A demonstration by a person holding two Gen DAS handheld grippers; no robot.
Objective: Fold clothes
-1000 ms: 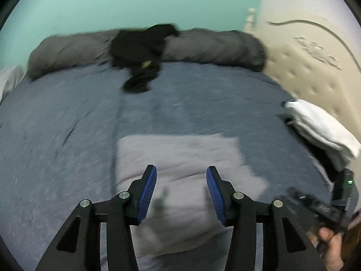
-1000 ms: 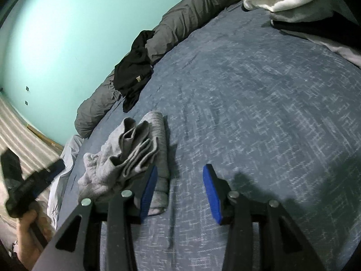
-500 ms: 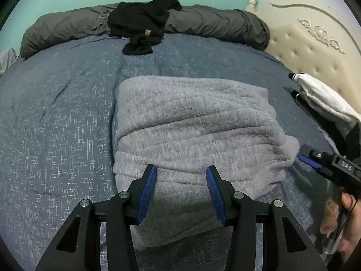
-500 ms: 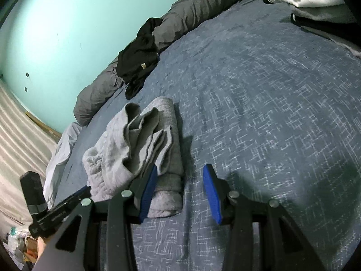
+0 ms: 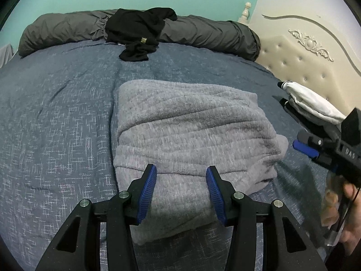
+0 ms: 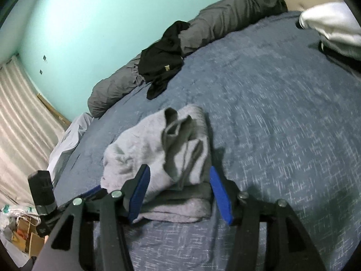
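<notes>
A folded grey garment (image 5: 191,131) lies in the middle of the blue bedspread (image 5: 56,117). My left gripper (image 5: 181,183) hovers open over its near edge, and the pads do not press the cloth. In the right wrist view the same grey garment (image 6: 155,155) shows loose, bunched layers at its end. My right gripper (image 6: 178,189) straddles that end with its jaws opening. The cloth lies between the pads and is not squeezed. The right gripper (image 5: 309,149) also shows at the right of the left wrist view, held by a hand (image 5: 338,214).
A crumpled black garment (image 5: 140,31) rests on a rolled dark grey duvet (image 5: 214,33) at the far edge. A stack of folded clothes, white on top (image 5: 313,103), sits by the cream headboard (image 5: 304,54). A curtain (image 6: 20,122) and floor clutter (image 6: 20,228) lie beyond the bed's left side.
The left gripper sank toward the grey garment, which now fills more of its view. The right gripper shifted so the garment's end lies between its jaws, which stand wider.
</notes>
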